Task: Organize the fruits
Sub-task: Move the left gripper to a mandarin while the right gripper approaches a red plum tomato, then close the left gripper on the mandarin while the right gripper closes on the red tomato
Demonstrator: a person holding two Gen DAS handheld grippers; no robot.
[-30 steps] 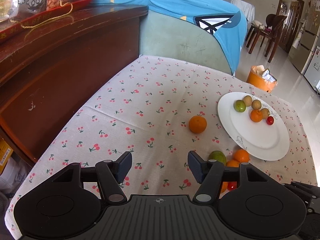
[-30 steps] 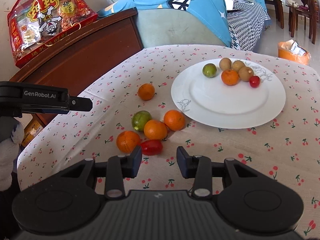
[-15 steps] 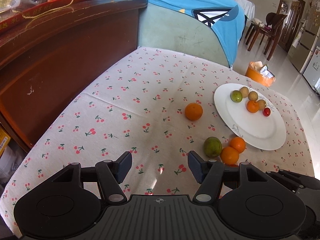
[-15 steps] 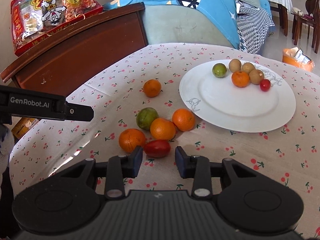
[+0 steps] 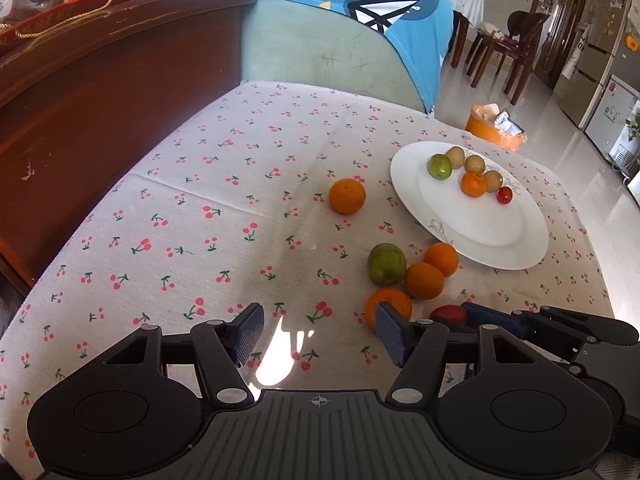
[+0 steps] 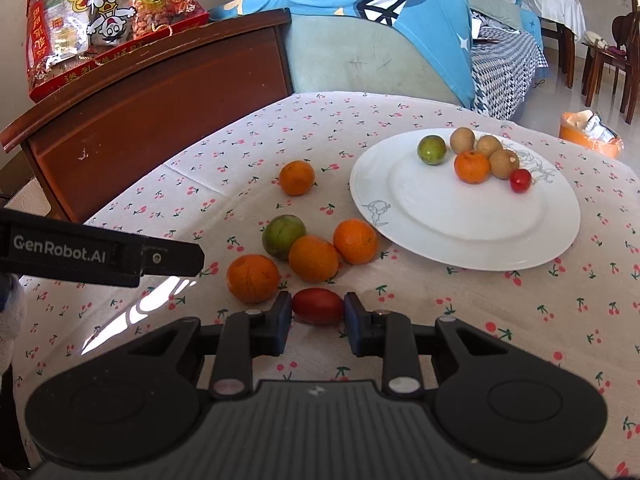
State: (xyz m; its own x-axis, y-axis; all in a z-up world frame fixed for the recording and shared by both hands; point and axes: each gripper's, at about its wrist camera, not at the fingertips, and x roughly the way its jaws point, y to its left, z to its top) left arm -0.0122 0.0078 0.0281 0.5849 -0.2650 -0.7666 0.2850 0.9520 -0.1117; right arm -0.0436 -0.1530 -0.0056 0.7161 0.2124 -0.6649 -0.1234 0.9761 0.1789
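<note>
Right gripper (image 6: 317, 322): jaws narrow and closing, a red tomato (image 6: 317, 306) between them; both pads sit right at its ends, on the cloth at the near edge of the fruit group.
Left gripper (image 5: 320, 334): jaws about half open, nothing between them, over bare tablecloth (image 5: 224, 216) to the left of the fruit.
Loose fruit: three oranges and a green fruit (image 6: 283, 237) lie clustered just beyond the tomato; one more orange (image 6: 296, 177) lies apart, farther off.
Plate (image 6: 472, 236): white, to the right of the cluster; a green fruit, three brown fruits, a small orange and a small red tomato sit together on its far side.
Writing: "GenRobot.AI" in white on the left gripper's black side, seen from the right wrist view.
Snack bag (image 6: 104, 20): red, on the wooden cabinet at far left, large yellow Chinese characters and a cartoon figure; smaller print not readable.
</note>
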